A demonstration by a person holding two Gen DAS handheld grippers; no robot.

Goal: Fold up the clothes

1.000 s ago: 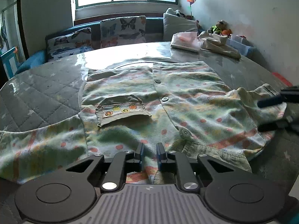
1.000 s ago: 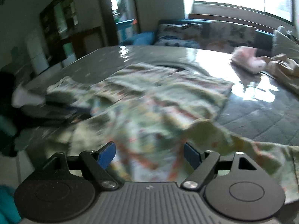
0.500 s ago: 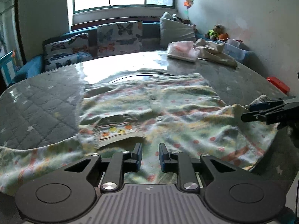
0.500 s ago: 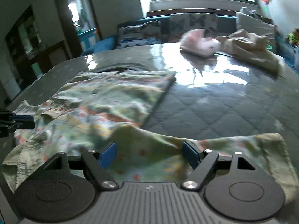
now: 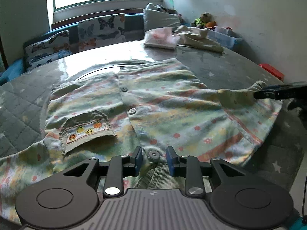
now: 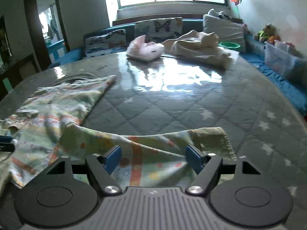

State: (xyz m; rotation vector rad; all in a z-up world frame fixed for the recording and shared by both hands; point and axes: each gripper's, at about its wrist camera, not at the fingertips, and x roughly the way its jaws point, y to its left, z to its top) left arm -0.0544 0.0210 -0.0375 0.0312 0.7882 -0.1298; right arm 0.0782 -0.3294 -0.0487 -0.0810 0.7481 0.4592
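A small buttoned shirt with green, yellow and orange stripes, red dots and a chest pocket lies flat on the grey quilted table. My left gripper is open, its blue pads either side of the collar button. My right gripper is open over the shirt's right sleeve, the cuff lying to its right. In the left wrist view the right gripper's fingers show at the sleeve's end.
A folded pink garment and a crumpled beige garment lie at the table's far side. A blue sofa with butterfly cushions runs behind. A plastic bin and a red object sit right.
My left gripper has opened slightly around the collar button. My right gripper has swung round from facing the shirt's body to facing over the sleeve, still open.
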